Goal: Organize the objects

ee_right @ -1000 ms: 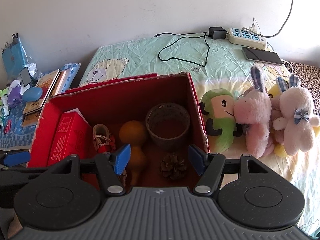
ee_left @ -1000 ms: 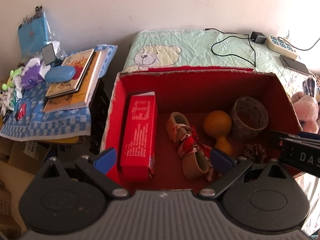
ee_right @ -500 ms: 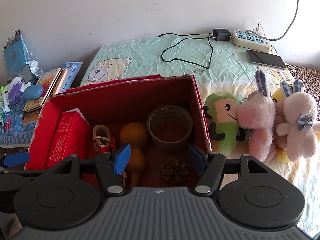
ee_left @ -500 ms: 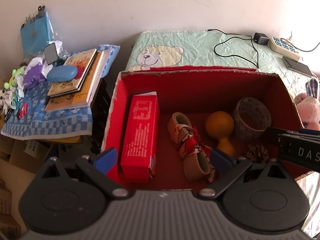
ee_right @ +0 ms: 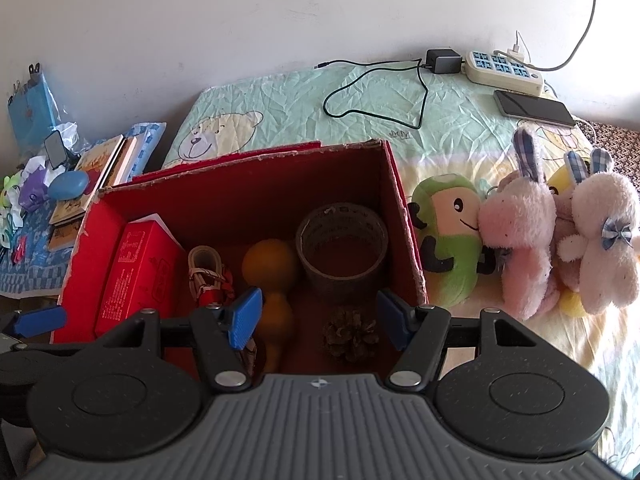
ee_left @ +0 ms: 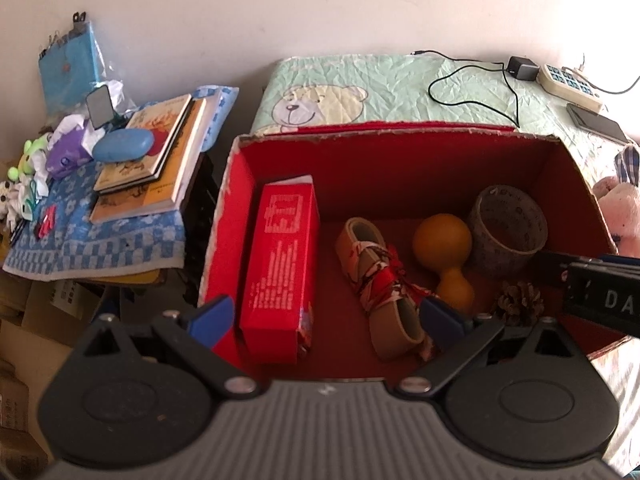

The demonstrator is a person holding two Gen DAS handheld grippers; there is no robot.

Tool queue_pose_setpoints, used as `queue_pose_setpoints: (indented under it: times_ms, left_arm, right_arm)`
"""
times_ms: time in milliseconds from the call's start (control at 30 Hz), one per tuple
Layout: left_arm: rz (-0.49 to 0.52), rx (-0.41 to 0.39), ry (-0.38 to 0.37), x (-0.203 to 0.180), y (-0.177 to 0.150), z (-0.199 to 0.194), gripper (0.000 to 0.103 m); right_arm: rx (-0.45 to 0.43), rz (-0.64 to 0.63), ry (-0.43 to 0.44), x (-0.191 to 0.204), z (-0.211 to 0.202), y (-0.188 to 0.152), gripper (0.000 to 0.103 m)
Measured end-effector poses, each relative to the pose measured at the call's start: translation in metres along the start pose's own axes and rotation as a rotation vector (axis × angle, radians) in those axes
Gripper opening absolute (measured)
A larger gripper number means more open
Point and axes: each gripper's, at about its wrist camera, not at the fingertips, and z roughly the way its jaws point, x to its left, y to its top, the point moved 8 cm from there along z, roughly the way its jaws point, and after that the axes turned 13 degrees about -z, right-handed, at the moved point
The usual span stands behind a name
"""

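A red cardboard box (ee_left: 392, 168) (ee_right: 248, 188) stands open on the bed. Inside lie a red carton (ee_left: 280, 268) (ee_right: 136, 268), a small tan shoe with red ribbon (ee_left: 380, 284) (ee_right: 208, 272), an orange gourd (ee_left: 444, 252) (ee_right: 272, 272), a roll of tape (ee_left: 506, 232) (ee_right: 342, 244) and a pine cone (ee_left: 520, 304) (ee_right: 350, 334). My left gripper (ee_left: 326, 316) is open and empty over the box's near left part. My right gripper (ee_right: 320, 320) is open and empty over the near right part, above the pine cone.
Plush toys (ee_right: 516, 224) lie right of the box on the bear-print bedsheet (ee_right: 304, 104). A power strip (ee_right: 504, 68), phone (ee_right: 534, 108) and black cable (ee_right: 376, 88) lie at the back. Left, a side table holds books (ee_left: 156, 152), a blue case (ee_left: 124, 144) and small toys.
Both grippers have pulled back slightly from the box and stay open. Nothing in the box moved.
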Motion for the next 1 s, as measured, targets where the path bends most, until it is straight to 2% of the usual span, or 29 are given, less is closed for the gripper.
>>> queue_pose_setpoints:
  times_ms: [433, 700, 1000]
  left_arm:
    - [0.015, 0.021, -0.016, -0.003, -0.005, 0.006, 0.099]
    - [0.02, 0.041, -0.026, -0.006, -0.009, 0.011, 0.099]
    - [0.021, 0.051, -0.024, -0.006, -0.011, 0.014, 0.099]
  right_arm:
    - [0.014, 0.014, 0.026, 0.003, 0.004, -0.005, 0.063]
    - [0.027, 0.02, 0.034, 0.002, 0.008, -0.009, 0.057]
    - [0.034, 0.026, 0.037, 0.001, 0.01, -0.011, 0.057]
